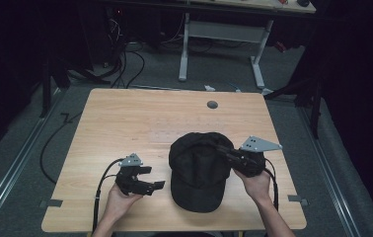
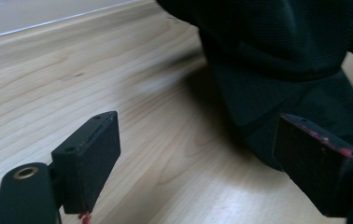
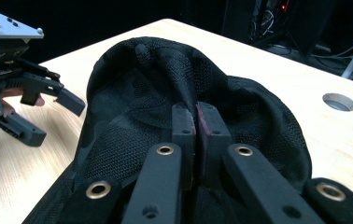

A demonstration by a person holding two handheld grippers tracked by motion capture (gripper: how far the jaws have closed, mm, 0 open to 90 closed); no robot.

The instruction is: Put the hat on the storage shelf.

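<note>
Pinching the cap

Pinching a fold of the black cap point(image 1: 198, 170) at its right side, the right tongs point(image 3: 196, 122) are pressed together on the mesh fabric. The cap lies on the table point(image 1: 125, 123), near the front edge and a little right of the middle, its brim toward the person. The left tongs point(image 1: 156, 177) stand spread just beside the cap's left side, clear of it, with nothing between them. In the left gripper view the cap's edge sits near the far jaw, bare wood between the two. A round hole point(image 1: 212, 104) marks the table's far side.
</note>
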